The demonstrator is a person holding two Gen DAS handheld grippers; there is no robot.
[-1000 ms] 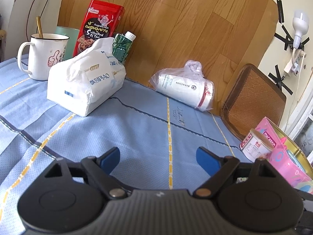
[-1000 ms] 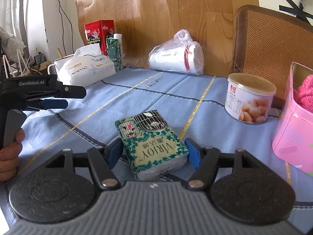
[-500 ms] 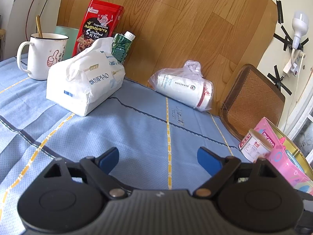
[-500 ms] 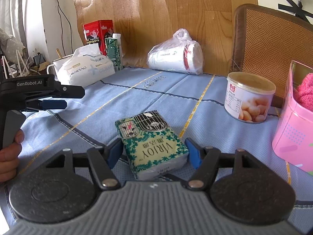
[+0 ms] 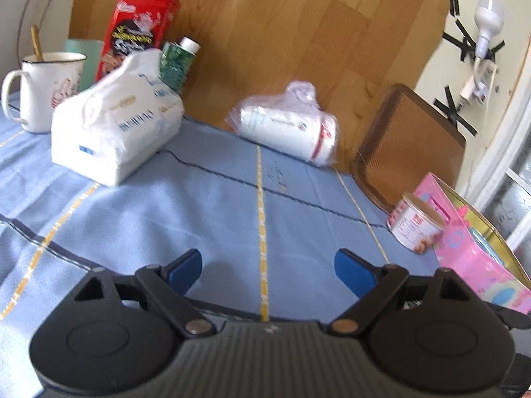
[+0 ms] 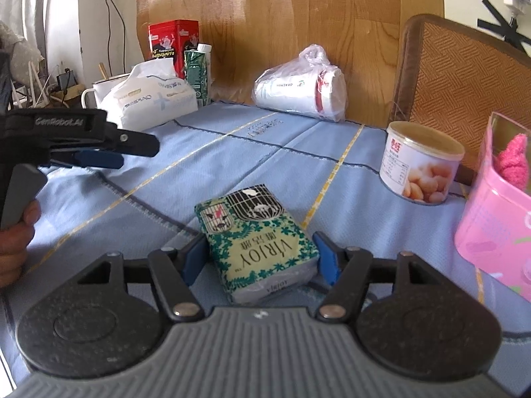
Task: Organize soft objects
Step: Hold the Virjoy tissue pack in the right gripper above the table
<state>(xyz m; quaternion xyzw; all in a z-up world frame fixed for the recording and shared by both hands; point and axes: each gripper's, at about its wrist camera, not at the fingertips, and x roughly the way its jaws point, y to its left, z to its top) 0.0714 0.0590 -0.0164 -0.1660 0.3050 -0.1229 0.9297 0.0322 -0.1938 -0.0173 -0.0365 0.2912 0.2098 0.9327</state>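
Tissue pack (image 6: 257,243), near end hidden

Open cloth at centre, clutter along the back and right edges.

A broad stretch of bare blue tablecloth (image 5: 205,205) lies clear ahead of the left gripper (image 5: 267,267). The white tissue bag (image 5: 116,129), mug (image 5: 43,89) and red tin (image 5: 139,33) block the far left; the bagged cups (image 5: 288,129) line the wooden board. To the right, the can (image 6: 421,165) and pink box (image 6: 494,219) stand close together, with the green tissue pack (image 6: 259,245) just ahead of the right gripper (image 6: 260,258).
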